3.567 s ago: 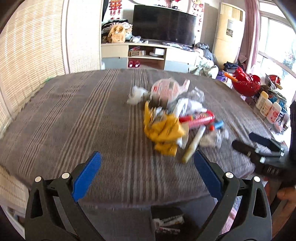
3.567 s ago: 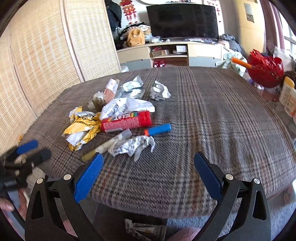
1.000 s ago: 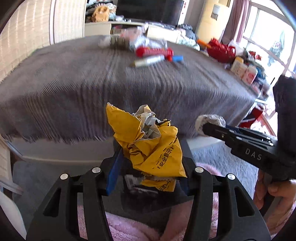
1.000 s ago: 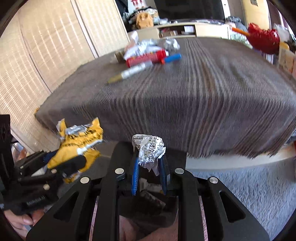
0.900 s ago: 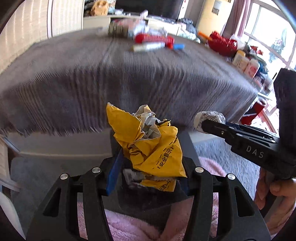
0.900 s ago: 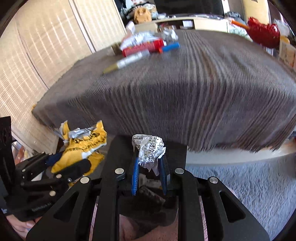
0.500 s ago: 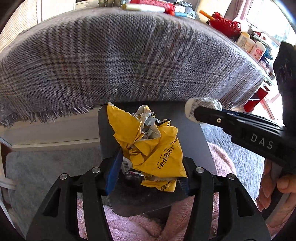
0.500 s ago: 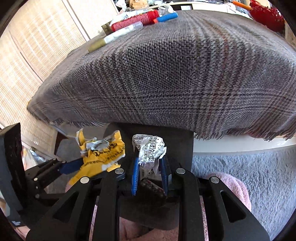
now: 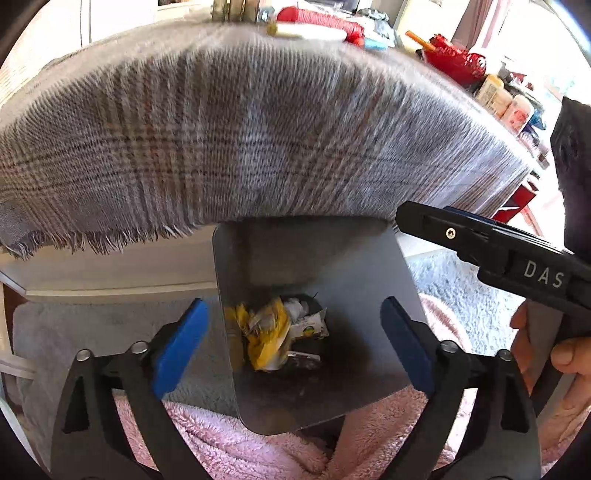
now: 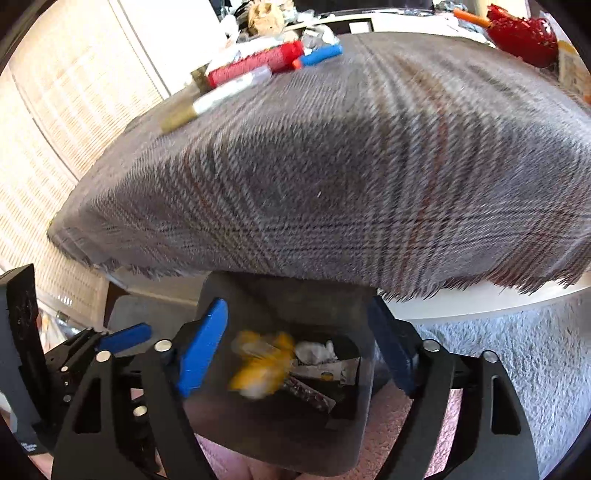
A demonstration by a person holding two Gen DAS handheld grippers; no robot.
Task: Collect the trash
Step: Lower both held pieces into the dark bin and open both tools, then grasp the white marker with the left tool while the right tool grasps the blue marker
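Observation:
A grey waste bin [image 9: 332,258] [image 10: 354,435] stands on the floor under the table's front edge. The yellow crumpled wrapper [image 9: 267,334] [image 10: 258,363] and a white crumpled wrapper [image 9: 297,305] [image 10: 314,350] lie inside it with other trash. My left gripper [image 9: 291,345] hangs over the bin, jaws opening, nothing between them. My right gripper [image 10: 299,347] is beside it, jaws opening and empty too; it shows in the left wrist view [image 9: 480,240]. More trash stays far back on the table: a red tube [image 10: 255,66], a blue marker [image 10: 319,55], a white-and-gold stick [image 10: 214,98].
The table carries a grey plaid cloth [image 10: 332,166] whose fringe hangs just above the bin. A pink fluffy rug [image 9: 229,443] and grey carpet [image 10: 535,369] cover the floor. A red basket [image 10: 522,33] and bottles [image 9: 502,99] stand to the right. A hand [image 9: 561,354] holds the right gripper.
Both grippers sank toward the bin and opened. The yellow wrapper dropped out of the left one and the white wrapper out of the right one; both now lie in the bin.

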